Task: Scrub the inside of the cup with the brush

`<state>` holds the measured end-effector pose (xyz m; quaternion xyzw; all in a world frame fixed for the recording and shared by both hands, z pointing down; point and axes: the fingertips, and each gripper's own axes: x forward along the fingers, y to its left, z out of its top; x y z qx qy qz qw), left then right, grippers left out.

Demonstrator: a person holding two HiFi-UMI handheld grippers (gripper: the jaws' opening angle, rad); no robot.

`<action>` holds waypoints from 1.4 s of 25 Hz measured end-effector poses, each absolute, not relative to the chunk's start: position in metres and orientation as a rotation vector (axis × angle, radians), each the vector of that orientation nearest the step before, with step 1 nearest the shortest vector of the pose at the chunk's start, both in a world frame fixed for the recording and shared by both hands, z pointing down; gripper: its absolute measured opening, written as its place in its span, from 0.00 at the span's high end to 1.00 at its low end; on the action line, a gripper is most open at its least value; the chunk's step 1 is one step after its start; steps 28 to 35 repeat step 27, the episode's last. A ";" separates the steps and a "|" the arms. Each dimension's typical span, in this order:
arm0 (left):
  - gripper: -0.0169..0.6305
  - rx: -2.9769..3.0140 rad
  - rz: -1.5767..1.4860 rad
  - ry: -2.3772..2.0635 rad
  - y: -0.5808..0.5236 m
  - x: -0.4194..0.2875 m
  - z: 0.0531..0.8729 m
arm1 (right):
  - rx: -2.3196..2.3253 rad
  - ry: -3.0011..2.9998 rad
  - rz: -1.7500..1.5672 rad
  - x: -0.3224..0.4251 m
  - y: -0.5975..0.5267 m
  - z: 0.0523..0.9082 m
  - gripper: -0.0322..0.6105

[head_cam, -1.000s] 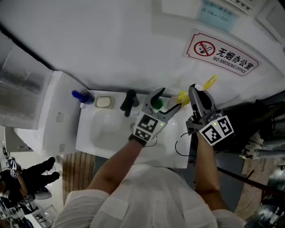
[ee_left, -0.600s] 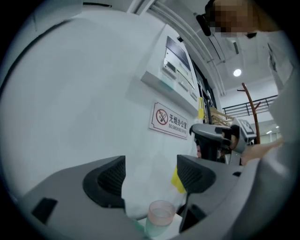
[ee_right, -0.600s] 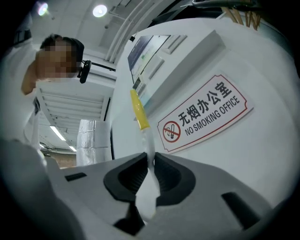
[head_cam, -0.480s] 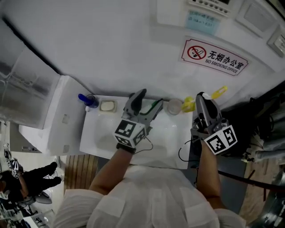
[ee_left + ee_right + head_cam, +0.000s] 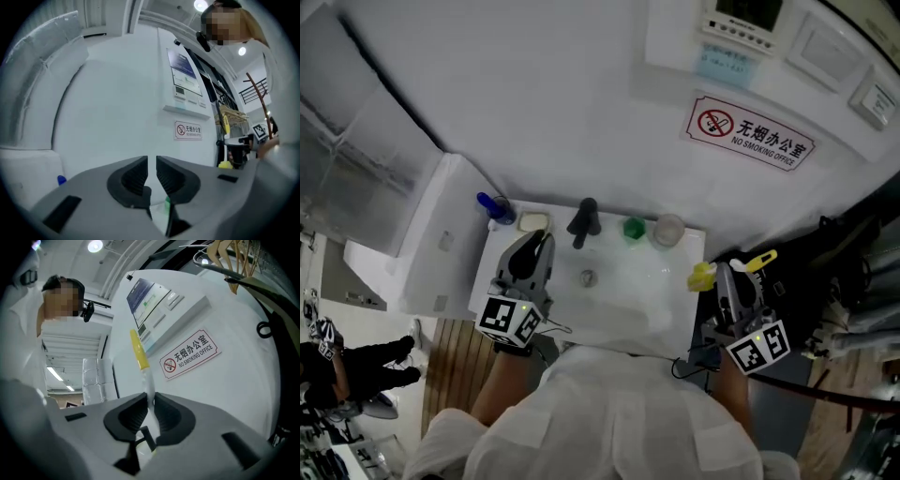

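A green cup stands on the back ledge of the white sink, with a pale clear cup beside it. My left gripper hovers over the sink's left edge, far from both cups. Its jaws have just been closing and stand shut with nothing between them. My right gripper is at the sink's right edge, shut on the brush. In the right gripper view the brush's white stem with a yellow end rises from between the jaws.
A black faucet rises at the back ledge, with a soap dish and a blue-topped bottle to its left. The drain sits mid-basin. A white cabinet flanks the sink on the left, dark clutter on the right.
My left gripper left the green cup on the ledge, swung left and back to the sink's left edge, and its jaws shut. The right gripper drew back with the brush.
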<state>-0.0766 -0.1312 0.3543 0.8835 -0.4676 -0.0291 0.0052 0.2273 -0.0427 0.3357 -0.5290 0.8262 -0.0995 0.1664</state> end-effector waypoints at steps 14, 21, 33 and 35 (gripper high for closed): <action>0.91 2.622 -0.214 -1.584 -0.105 -0.125 0.347 | -1.516 2.393 -0.243 0.225 -0.024 0.333 0.88; 0.91 2.621 -0.221 -1.541 -0.099 -0.122 0.349 | -1.509 2.389 -0.298 0.226 -0.025 0.346 0.88; 0.91 2.621 -0.207 -1.539 -0.101 -0.124 0.352 | -1.501 2.408 -0.302 0.225 -0.034 0.349 0.88; 0.91 2.621 -0.207 -1.539 -0.101 -0.124 0.352 | -1.501 2.408 -0.302 0.225 -0.034 0.349 0.88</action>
